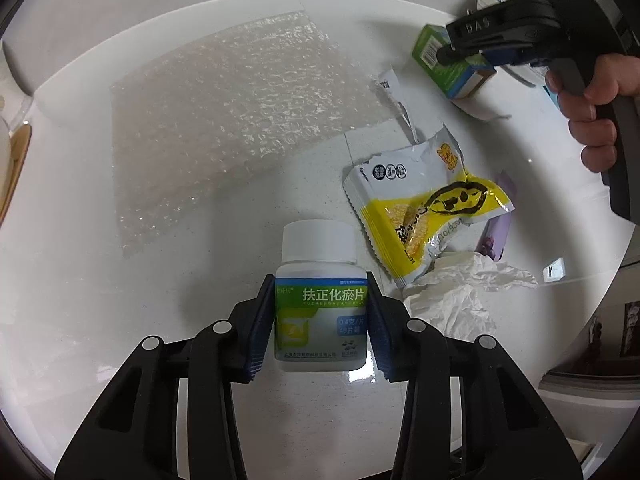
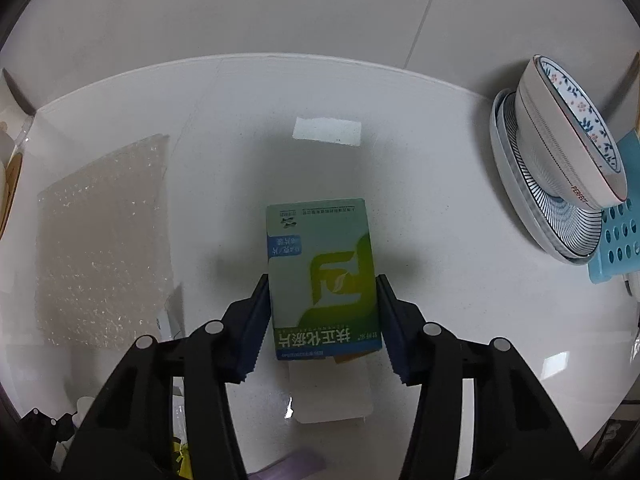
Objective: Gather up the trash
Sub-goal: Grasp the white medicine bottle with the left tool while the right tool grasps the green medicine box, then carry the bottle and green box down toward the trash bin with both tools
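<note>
Between the blue pads of the left claw (image 1: pixel 320 320), a white pill bottle (image 1: pixel 320 300) with a green and blue label lies on the white tabletop (image 1: pixel 200 280), its cap pointing away from the camera; both pads press its sides, so the claw is clenched on it. Just right of the bottle sits a crumpled white tissue (image 1: pixel 456 296), and beyond that a torn yellow and white snack wrapper (image 1: pixel 424 208). Farther back to the left, a sheet of bubble wrap (image 1: pixel 216 128) lies flat.

In the right wrist view, the right claw (image 2: pixel 324 320) is clenched on a green and white medicine box (image 2: pixel 322 276), its pads touching the long sides while the box lies on the tabletop with its open end flap toward the camera. From the left wrist view, a hand (image 1: pixel 592 112) holds that claw at the far right. Behind the box a small white paper strip (image 2: pixel 327 130) lies alone. Well to the right, a floral bowl (image 2: pixel 572 132) leans against a striped plate (image 2: pixel 532 192) beside a blue perforated rack (image 2: pixel 620 236).
</note>
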Available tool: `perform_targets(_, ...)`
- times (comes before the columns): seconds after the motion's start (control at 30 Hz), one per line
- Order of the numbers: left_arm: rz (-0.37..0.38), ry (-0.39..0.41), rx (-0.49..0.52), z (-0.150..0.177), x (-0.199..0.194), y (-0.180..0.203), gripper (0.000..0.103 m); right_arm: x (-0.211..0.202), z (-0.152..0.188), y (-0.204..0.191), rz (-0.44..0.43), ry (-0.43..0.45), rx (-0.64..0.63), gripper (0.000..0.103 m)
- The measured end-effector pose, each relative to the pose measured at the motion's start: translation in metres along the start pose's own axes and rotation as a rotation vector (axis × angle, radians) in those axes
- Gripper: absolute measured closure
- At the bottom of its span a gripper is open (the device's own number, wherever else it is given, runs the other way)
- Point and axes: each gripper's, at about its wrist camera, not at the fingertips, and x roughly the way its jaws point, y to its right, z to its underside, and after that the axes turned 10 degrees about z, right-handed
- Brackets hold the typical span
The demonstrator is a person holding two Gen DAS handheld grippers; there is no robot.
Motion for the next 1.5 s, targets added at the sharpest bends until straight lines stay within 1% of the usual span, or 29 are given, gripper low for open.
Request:
perform_targets(0.2,-0.046,0.041,-0.019,-0.001,-0.022,-0.004,0.061,-0.028,0.013,0.008,-0.003,0.08,0.02,0.056)
perform_targets(0.43,-0.059,0.085,-0.048,0.0,-0.045,-0.007,0.061,-0.062,0.041,0.021,-0.012,0.146,0.061,0.056)
perform_targets(0.83,-0.083,0.11,-0.068,0.011,-0.063,0.004,0.061,-0.116,0.095,0.029,-0.037,0.236,0.101,0.056)
perform_targets(1.13,-0.088,0.126,-0.074,0.02,-0.075,0.013,0.061,-0.149,0.131,0.035,-0.058,0.274,0.102,0.056)
perform_targets(1.3,-0.088,0.129,-0.072,0.028,-0.08,0.021,0.061,-0.159,0.153,0.038,-0.054,0.285,0.102,0.056)
perform_targets(1.5,-0.085,0.137,-0.065,0.039,-0.085,0.031,0.061,-0.167,0.177,0.042,-0.073,0.281,0.106,0.056)
